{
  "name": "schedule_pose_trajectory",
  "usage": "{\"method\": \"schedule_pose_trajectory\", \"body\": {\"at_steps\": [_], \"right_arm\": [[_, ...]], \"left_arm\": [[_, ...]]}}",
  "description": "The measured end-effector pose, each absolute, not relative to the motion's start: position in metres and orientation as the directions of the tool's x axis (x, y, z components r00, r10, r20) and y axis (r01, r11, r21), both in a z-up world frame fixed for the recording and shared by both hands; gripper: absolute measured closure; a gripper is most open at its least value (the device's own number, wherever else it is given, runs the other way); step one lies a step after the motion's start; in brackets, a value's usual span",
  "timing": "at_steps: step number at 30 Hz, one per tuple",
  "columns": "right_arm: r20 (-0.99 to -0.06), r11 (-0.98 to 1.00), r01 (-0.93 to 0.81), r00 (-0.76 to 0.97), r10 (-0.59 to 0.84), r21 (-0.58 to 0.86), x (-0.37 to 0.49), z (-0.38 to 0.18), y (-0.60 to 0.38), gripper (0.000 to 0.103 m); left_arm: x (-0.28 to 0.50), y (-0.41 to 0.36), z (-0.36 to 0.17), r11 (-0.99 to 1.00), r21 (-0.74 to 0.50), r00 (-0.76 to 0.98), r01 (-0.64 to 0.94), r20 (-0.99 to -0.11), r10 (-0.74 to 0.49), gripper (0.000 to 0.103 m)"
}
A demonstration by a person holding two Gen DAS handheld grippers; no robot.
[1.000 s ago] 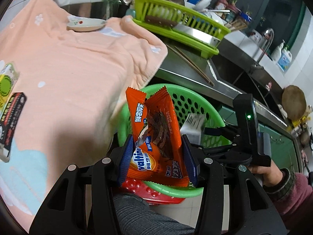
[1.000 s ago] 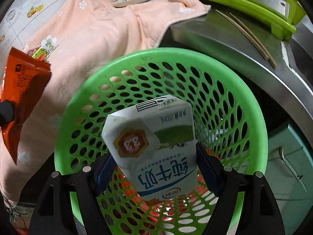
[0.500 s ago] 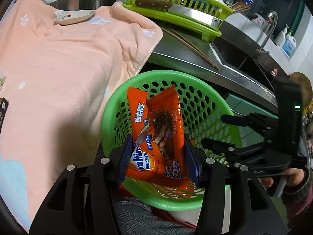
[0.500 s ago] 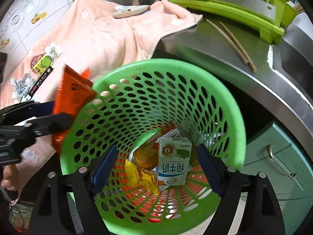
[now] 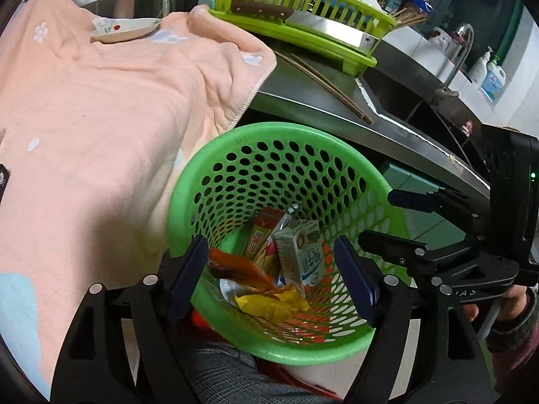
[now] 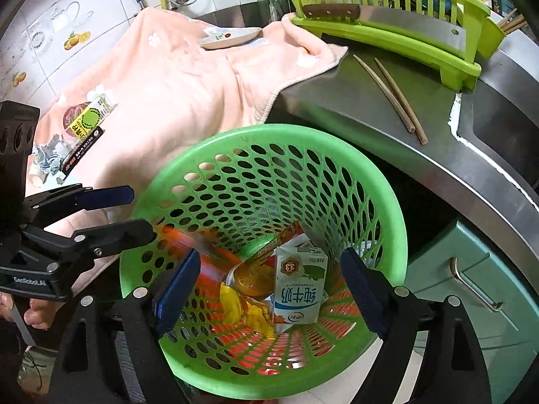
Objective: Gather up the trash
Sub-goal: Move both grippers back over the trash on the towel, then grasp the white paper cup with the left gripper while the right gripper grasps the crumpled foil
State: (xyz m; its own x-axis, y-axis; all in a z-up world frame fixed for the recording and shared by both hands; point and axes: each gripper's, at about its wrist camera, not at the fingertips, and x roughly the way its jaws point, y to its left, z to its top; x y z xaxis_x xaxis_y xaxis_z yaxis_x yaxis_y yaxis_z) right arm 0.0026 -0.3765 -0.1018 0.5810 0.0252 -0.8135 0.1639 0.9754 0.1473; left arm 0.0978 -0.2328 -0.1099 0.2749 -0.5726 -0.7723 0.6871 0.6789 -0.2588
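Note:
A green perforated basket (image 5: 235,141) (image 6: 387,208) stands beside the counter. Inside lie a white milk carton (image 5: 299,252) (image 6: 296,289), an orange snack wrapper (image 5: 242,269) seen blurred in the right wrist view (image 6: 188,245), and yellow wrappers (image 5: 266,306) (image 6: 242,309). My left gripper (image 5: 273,279) is open and empty over the basket's near rim. My right gripper (image 6: 269,296) is open and empty above the basket. More trash, a yellow-green carton (image 6: 89,119), a black packet (image 6: 82,149) and crumpled foil (image 6: 47,158), lies on the pink towel (image 6: 175,80).
A steel counter (image 6: 353,107) holds two chopsticks (image 6: 387,94), a lime dish rack (image 6: 387,10) with a cleaver, and a small plate (image 5: 124,30) on the towel. A sink and tap (image 5: 458,50) sit to the right. Green cabinet drawers (image 6: 471,279) are below.
My left gripper opened and dropped the orange wrapper into the basket. My right gripper had let go of the milk carton a second ago and stays open.

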Motion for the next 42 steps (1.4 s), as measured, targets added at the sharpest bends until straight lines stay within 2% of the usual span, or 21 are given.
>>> {"method": "schedule_pose_trajectory", "body": {"at_steps": [8,15,31,37,42], "right_arm": [[-0.798,0.981,0.119,0.601,0.049,0.15,0.011,-0.088,-0.364,0.021],[-0.788,0.983,0.05,0.606,0.11,0.176,0.03,-0.079,-0.336,0.021],[-0.783,0.972,-0.176,0.579,0.229,0.154,0.08,-0.066,-0.24,0.021],[-0.77,0.948,-0.289,0.572,0.281,0.131,0.102,-0.052,-0.188,0.021],[-0.759,0.92,-0.377,0.567,0.321,0.108,0.114,-0.042,-0.146,0.021]], "left_arm": [[0.103,-0.193,-0.095,0.724,-0.27,0.329,0.635,-0.754,-0.569,0.027],[0.116,-0.127,-0.072,0.81,-0.247,0.454,0.531,-0.725,-0.519,0.027],[0.151,0.058,-0.023,0.967,-0.203,0.714,0.157,-0.652,-0.253,0.027],[0.165,0.113,-0.009,0.982,-0.181,0.753,0.045,-0.64,-0.152,0.027],[0.188,0.153,-0.019,0.975,-0.219,0.732,-0.048,-0.672,-0.115,0.027]]}}
